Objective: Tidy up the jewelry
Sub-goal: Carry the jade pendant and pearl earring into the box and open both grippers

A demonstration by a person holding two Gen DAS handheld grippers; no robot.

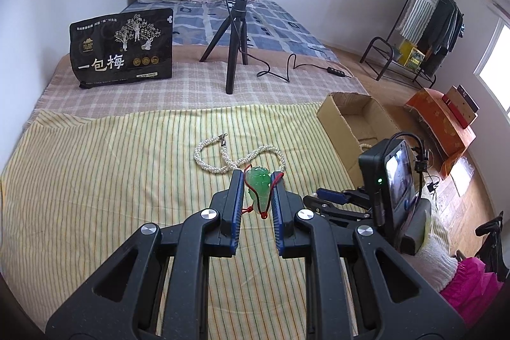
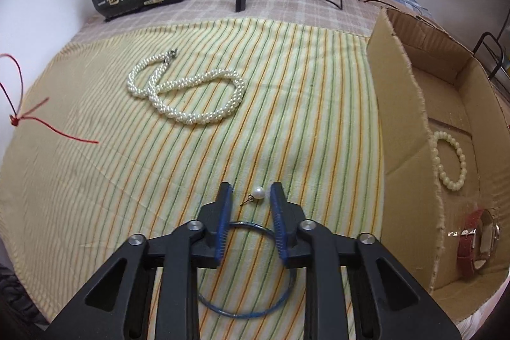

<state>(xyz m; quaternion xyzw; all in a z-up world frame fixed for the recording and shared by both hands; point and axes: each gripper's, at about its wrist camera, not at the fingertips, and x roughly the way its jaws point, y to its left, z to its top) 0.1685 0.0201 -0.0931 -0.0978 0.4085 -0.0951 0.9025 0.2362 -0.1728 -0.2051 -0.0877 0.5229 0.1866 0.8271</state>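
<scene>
Striped yellow cloth [image 1: 95,180] covers the bed. From the left wrist, the left gripper [image 1: 257,180] clamps a green pendant [image 1: 258,187] on red cord; the pearl necklace [image 1: 223,155] lies at 12 o'clock beyond. From the right wrist, the right gripper [image 2: 250,190] stands slightly apart, pads not touching the pearl earring [image 2: 255,195] between its tips, post pointing to 8 o'clock. Cardboard box [image 2: 401,117] sits at 3 o'clock.
</scene>
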